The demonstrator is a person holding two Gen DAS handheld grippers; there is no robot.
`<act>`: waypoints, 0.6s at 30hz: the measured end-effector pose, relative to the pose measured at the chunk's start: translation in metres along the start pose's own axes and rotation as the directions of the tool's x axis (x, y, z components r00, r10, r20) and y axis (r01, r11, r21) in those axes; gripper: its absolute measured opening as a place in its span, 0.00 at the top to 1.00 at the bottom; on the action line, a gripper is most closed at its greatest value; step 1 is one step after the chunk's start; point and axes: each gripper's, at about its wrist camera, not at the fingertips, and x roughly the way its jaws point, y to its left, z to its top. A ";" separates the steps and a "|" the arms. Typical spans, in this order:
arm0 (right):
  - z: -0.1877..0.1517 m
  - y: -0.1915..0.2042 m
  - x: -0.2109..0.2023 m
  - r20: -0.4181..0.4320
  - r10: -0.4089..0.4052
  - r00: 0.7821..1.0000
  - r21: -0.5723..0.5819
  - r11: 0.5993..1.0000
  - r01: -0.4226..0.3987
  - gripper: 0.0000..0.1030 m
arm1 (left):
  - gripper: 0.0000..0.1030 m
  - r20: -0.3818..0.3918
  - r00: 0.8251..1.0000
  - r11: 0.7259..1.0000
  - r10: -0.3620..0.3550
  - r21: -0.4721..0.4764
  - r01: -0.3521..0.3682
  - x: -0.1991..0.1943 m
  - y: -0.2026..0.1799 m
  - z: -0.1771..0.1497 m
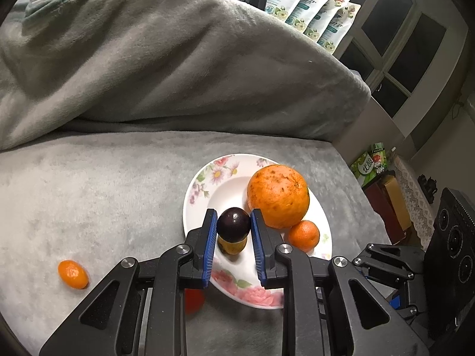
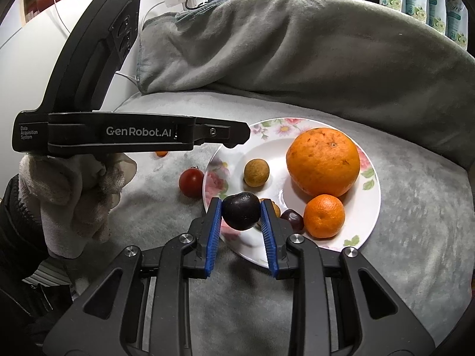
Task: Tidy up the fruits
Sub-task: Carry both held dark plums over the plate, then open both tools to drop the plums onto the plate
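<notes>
A floral plate (image 1: 204, 175) (image 2: 372, 195) lies on a grey blanket. It holds a big orange (image 1: 278, 195) (image 2: 323, 161), a small mandarin (image 1: 304, 235) (image 2: 324, 216), a yellow-brown fruit (image 1: 233, 246) (image 2: 256, 173) and a dark grape (image 2: 292, 219). My left gripper (image 1: 233, 222) is shut on a dark plum (image 1: 233, 224) above the plate. My right gripper (image 2: 242, 212) is shut on a dark plum (image 2: 241, 211) over the plate's near rim. A kumquat (image 1: 73, 274) and a red tomato (image 2: 191, 182) (image 1: 194, 299) lie on the blanket off the plate.
A grey cushion (image 1: 148, 68) (image 2: 297, 47) rises behind the plate. The left gripper's body (image 2: 118, 135) and gloved hand (image 2: 77, 195) reach in from the left in the right wrist view. Pouches (image 1: 311, 9) and a window stand beyond. The right gripper's body (image 1: 415, 267) is at the right.
</notes>
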 end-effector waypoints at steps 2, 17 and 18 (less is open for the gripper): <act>0.000 0.000 0.000 0.000 0.000 1.000 0.002 1.000 0.000 0.71 | 0.79 0.001 1.000 1.000 0.000 0.003 0.000 0.000 -0.001 0.001; 0.001 0.002 -0.008 0.028 -0.018 0.999 -0.005 1.000 0.018 0.31 | 0.43 0.018 1.000 1.000 0.002 0.025 -0.003 -0.003 -0.009 0.001; 0.001 0.003 -0.008 0.027 -0.018 0.999 -0.006 1.000 0.018 0.31 | 0.40 0.022 1.000 1.000 0.004 0.025 -0.004 -0.004 -0.009 0.001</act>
